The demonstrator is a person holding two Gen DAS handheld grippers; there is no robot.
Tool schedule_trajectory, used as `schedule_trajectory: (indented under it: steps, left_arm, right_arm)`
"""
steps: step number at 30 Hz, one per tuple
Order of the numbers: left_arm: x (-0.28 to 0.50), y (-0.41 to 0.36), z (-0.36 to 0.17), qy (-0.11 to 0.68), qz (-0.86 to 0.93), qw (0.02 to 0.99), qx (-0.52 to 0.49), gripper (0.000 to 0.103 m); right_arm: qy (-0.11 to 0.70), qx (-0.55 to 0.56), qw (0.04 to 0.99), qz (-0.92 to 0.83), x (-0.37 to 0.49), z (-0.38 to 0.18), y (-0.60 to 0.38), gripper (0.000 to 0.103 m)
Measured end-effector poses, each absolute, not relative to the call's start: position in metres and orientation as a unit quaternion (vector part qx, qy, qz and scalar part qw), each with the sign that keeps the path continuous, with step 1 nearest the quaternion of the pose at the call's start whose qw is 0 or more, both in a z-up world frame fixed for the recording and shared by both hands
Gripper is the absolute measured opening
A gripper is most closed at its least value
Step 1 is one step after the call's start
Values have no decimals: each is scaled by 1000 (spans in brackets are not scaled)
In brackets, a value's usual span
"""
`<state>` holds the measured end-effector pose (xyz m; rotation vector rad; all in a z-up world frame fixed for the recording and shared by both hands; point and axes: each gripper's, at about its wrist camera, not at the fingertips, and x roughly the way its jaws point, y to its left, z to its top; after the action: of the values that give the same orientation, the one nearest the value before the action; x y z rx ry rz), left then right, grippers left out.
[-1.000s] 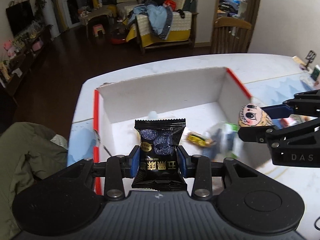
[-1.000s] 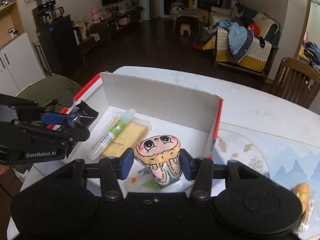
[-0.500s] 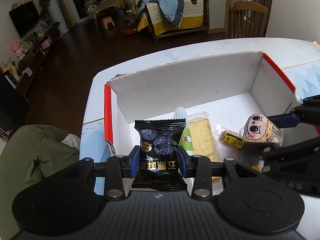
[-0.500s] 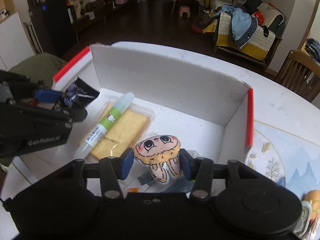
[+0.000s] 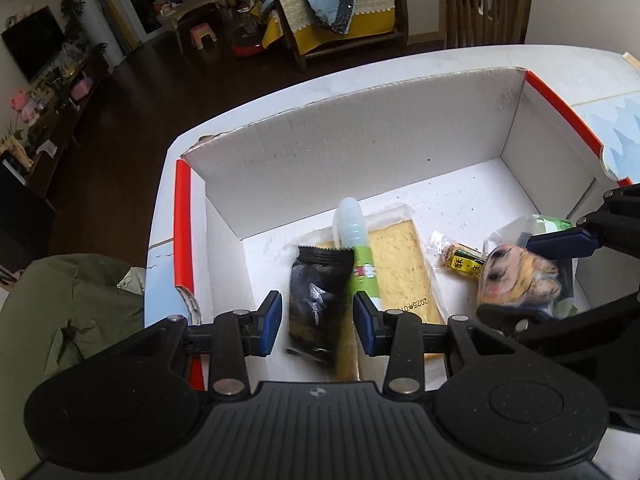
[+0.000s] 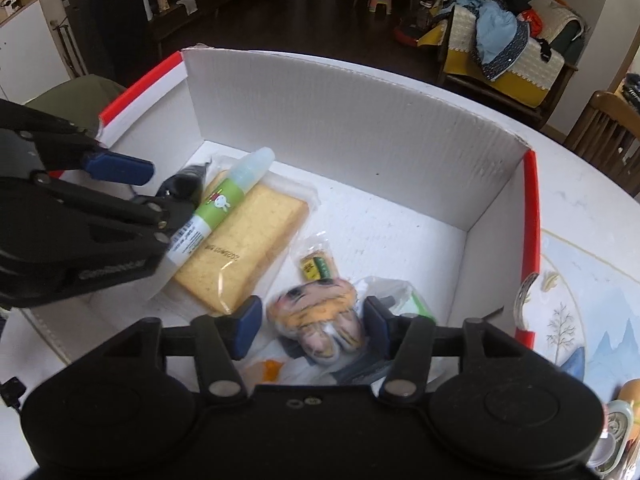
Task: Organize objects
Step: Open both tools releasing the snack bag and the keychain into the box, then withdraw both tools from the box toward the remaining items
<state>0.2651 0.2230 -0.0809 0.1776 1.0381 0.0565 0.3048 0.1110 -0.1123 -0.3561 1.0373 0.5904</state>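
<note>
A white cardboard box (image 5: 360,152) with red edges stands on the table. My left gripper (image 5: 316,322) is open over its left part, and the black snack packet (image 5: 318,300) drops free between the fingers, blurred. My right gripper (image 6: 312,326) is open over the right part, and the cartoon-face packet (image 6: 316,314) falls loose between its fingers, blurred. That packet also shows in the left wrist view (image 5: 516,280). In the box lie a green glue tube (image 6: 224,200), a wrapped cracker (image 6: 248,240) and a small yellow candy (image 6: 316,266).
A clear plastic bag (image 6: 400,296) lies in the box under the right gripper. A patterned placemat (image 6: 580,300) lies right of the box. A green jacket (image 5: 60,320) hangs left of the table. A small jar (image 6: 616,428) sits at the table's right edge.
Both grippers moved down into the box and opened. The black packet and the cartoon-face packet were let go and are dropping.
</note>
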Motion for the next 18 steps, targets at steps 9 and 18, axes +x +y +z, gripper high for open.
schedule_trajectory:
  steps: [9,18]
  left_arm:
    - [261,225,-74,489,23,871,54,64]
    - [248,213,-54,472,10,880,52,64]
  right_arm:
    - [472,-156,816,296,294,-94,94,63]
    - [447,-146,828,305,283,-67,71,64]
